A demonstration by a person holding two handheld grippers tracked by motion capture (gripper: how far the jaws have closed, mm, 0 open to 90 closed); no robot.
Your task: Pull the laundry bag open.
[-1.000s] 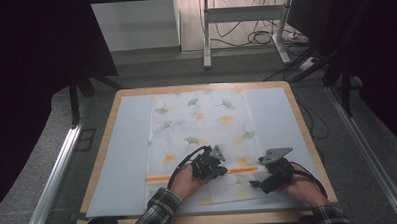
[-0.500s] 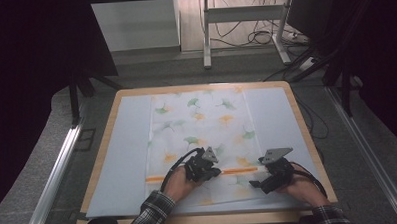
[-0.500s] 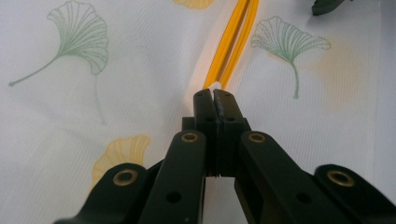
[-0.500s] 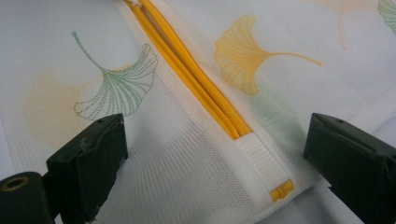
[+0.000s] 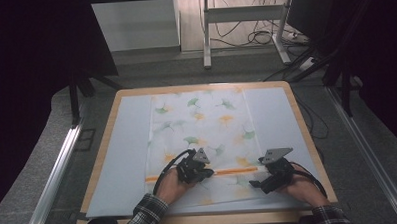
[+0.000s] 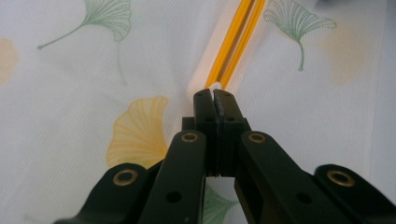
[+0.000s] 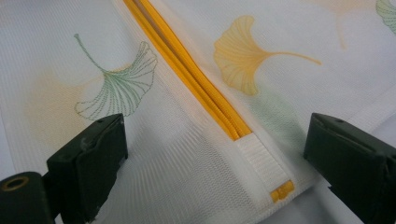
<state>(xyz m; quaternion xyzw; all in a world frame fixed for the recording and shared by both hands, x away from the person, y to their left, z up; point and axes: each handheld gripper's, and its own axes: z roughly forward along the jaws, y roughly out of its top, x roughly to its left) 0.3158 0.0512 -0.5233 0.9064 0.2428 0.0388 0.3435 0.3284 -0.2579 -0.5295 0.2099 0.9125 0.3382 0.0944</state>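
Jaws of the left gripper clamp the white zipper pull; right gripper jaws stand apart, straddling the orange zipper, which runs crosswise on the mesh bag.

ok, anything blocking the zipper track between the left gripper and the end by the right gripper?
Nothing visible. The left gripper is shut on the zipper pull; the orange zipper lies bare up to the open right gripper.

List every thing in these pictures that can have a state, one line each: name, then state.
Mesh laundry bag: lying flat on the table.
Orange zipper: closed beside the right gripper, parted ahead of the left gripper.
Zipper pull: pinched between the left jaws.
Left gripper: shut on the zipper pull.
Right gripper: open, jaws straddling the zipper's end.
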